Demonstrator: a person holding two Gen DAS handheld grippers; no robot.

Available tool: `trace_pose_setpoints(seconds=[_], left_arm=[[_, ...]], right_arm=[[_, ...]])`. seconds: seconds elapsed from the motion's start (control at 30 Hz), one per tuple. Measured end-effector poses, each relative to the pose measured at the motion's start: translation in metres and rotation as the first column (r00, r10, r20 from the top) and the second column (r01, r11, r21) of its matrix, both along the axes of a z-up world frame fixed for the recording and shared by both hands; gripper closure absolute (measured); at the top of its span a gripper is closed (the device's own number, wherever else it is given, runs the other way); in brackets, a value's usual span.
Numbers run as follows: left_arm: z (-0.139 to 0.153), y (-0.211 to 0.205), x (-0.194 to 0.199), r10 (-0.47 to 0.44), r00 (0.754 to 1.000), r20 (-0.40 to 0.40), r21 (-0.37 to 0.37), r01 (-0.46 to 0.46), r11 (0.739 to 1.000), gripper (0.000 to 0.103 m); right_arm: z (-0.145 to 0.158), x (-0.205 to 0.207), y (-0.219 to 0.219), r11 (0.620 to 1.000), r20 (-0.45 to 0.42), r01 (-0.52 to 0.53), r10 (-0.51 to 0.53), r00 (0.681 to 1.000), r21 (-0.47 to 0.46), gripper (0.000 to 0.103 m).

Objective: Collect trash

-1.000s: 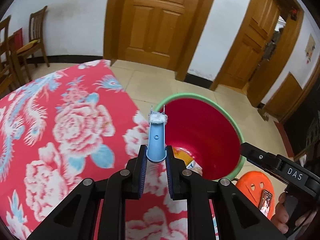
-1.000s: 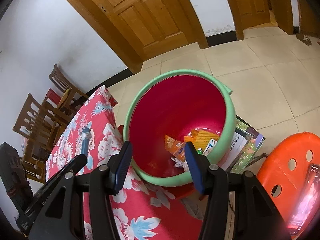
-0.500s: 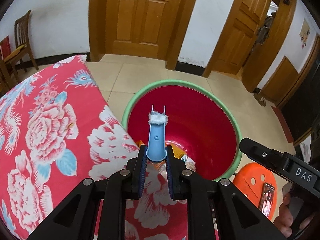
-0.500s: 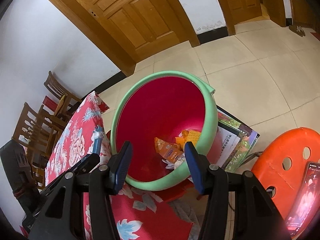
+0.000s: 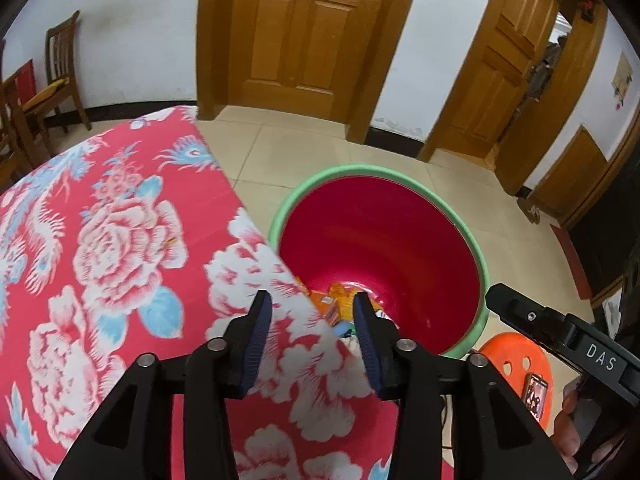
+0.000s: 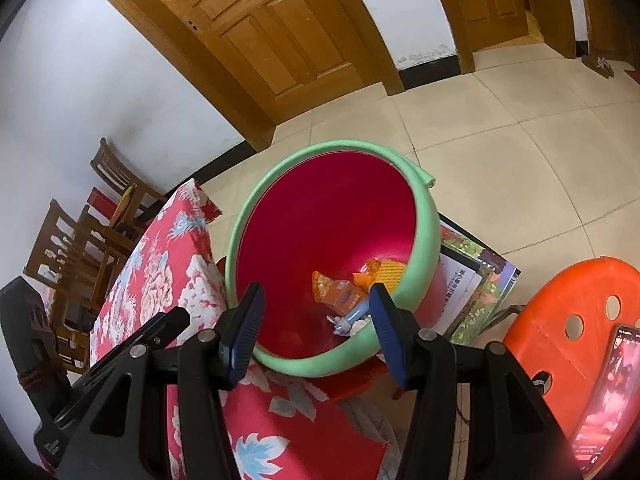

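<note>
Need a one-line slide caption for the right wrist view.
Open right gripper above green-rimmed red plastic bin holding orange snack wrappers and a blue plastic tube, beside the red floral tablecloth.

The setting was a home: panelled wooden doors [image 5: 298, 36], a tiled floor [image 6: 500, 152], wooden chairs [image 5: 60, 76] and a floral-clothed table [image 5: 100, 240] were present.

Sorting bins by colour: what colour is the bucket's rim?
Light green rim around a red inside, clearest in the right wrist view.

Bin mouth [image 6: 332, 216] unobstructed (table edge [image 5: 256, 240] touching rim).
</note>
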State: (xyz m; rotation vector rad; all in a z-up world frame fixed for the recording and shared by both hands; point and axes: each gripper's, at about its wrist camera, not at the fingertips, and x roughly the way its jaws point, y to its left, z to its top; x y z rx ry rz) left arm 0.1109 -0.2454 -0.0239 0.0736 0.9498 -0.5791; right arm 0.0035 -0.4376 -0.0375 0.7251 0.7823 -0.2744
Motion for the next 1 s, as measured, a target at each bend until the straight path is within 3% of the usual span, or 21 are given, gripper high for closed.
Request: trace_pose_setpoints(seconds=[0.33, 0.5, 0.67, 0.77, 1.0], left_arm=[[0.015, 0.047, -0.01, 0.119, 0.993, 0.026, 0.016, -0.119, 0.993, 0.054], [0.023, 0.071, -0.016, 0.17, 0.984, 0.051, 0.012, -0.171, 0.985, 0.046], [0.03, 0.097, -0.024, 0.227, 0.971, 0.069, 0.006, -0.228, 0.974, 0.044], [0.035, 0.108, -0.03, 0.253, 0.963, 0.096, 0.02, -0.256, 0.966, 0.037], [0.045, 0.136, -0.046, 0.311, 0.943, 0.12, 0.011, -0.315, 0.949, 0.036]], right_arm=[[0.013, 0.003, 0.032, 0.997, 0.022, -0.073, 0.073, 0.997, -0.028, 0.042], [0.021, 0.002, 0.049, 0.993, 0.034, -0.109, 0.111, 0.993, -0.047, 0.039], [0.028, -0.001, 0.063, 0.989, 0.045, -0.137, 0.14, 0.989, -0.062, 0.036], [0.033, -0.004, 0.073, 0.986, 0.047, -0.151, 0.155, 0.987, -0.076, 0.032], [0.042, -0.012, 0.098, 0.976, 0.06, -0.192, 0.199, 0.978, -0.106, 0.027]])
